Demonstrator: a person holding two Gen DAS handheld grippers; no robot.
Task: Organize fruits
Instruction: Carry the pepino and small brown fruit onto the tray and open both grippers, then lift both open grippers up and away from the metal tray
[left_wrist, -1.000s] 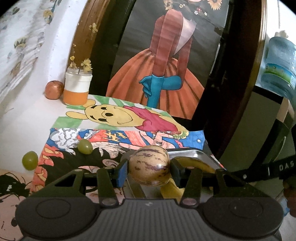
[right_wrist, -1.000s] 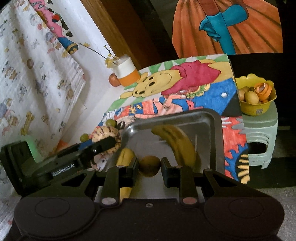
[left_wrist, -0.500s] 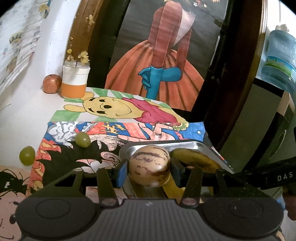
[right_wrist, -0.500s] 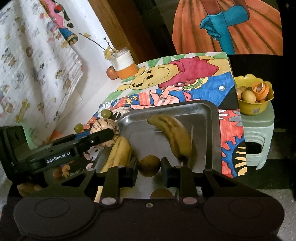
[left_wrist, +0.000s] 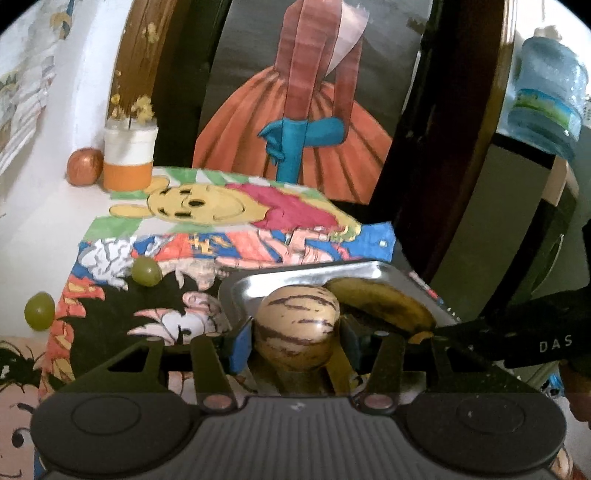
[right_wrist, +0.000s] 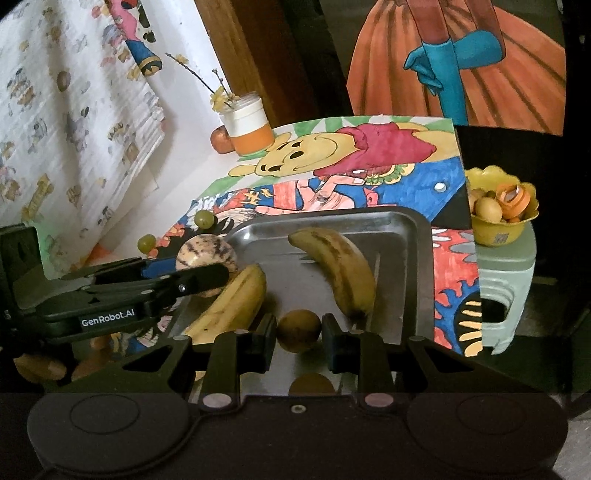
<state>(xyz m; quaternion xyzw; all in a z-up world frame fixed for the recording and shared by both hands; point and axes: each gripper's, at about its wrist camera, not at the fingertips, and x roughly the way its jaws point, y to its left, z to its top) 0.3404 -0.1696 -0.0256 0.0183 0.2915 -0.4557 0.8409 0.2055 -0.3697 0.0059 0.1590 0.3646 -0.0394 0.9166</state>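
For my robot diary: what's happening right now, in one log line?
left gripper: shut on striped melon | right gripper: shut on small brown fruit | tray: two bananas

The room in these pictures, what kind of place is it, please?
Probably a home room, not a lab: coloured cartoon drawings cover the table, a plastic stool holds a yellow bowl, and a water bottle stands behind.

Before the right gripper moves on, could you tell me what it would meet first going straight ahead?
Probably the curved banana in the metal tray; beyond the small brown fruit between the right gripper fingers, depth is uncertain.

2 bananas (right_wrist: 334, 266) (right_wrist: 229, 306), 2 grapes (right_wrist: 204, 218) (right_wrist: 146, 243), 1 tray (right_wrist: 421, 266).
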